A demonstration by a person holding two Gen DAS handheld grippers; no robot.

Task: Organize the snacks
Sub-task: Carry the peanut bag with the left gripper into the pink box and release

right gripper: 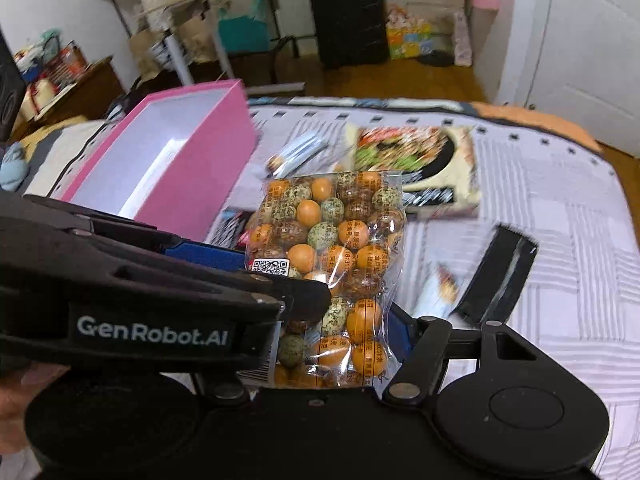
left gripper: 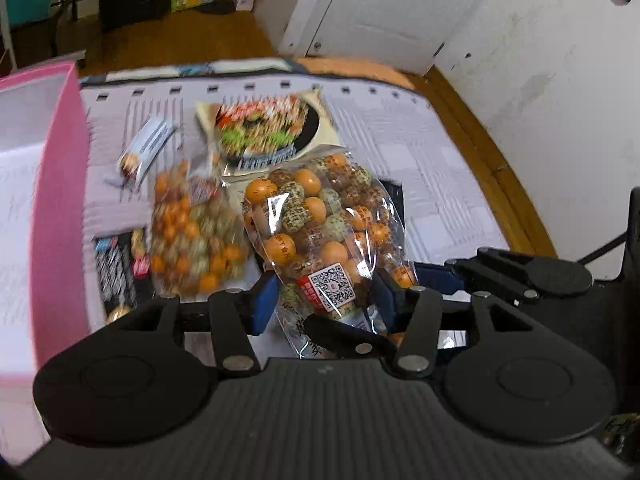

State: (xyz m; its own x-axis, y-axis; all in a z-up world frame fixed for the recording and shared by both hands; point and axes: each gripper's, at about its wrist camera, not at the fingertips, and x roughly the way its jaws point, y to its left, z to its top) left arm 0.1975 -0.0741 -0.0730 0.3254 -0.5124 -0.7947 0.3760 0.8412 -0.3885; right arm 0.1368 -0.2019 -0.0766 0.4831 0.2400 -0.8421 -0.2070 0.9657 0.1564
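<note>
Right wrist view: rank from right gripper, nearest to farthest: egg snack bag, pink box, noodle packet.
1. Egg snack bag: between the right gripper fingers, centre.
2. Pink box: left, on the bed.
3. Noodle packet: behind the bag, toward the bed's far edge, right of the box.

On the bed [left gripper: 420, 152] an open box [left gripper: 60, 200] stands at the left, a second candy bag [left gripper: 196, 236] lies just right of it, the flat packet [left gripper: 264, 128] behind, and the held candy bag [left gripper: 320, 232] in front.
</note>
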